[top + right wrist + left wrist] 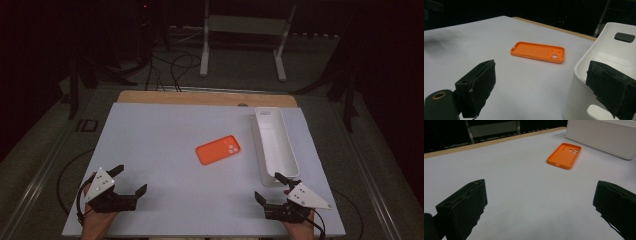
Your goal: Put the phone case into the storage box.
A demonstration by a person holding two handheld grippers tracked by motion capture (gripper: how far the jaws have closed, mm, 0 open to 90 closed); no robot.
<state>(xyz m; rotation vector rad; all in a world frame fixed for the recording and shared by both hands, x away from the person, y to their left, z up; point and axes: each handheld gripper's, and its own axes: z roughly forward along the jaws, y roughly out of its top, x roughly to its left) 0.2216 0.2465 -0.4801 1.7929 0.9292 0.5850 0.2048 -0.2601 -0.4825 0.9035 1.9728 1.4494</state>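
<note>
no readable text, labels, brands or numbers on any surface, no signs

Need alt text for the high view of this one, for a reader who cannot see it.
An orange phone case lies flat near the middle of a pale table, just left of a long white tray. At the near edge, a person's hands hold the left gripper and right gripper, both open and empty.
</note>
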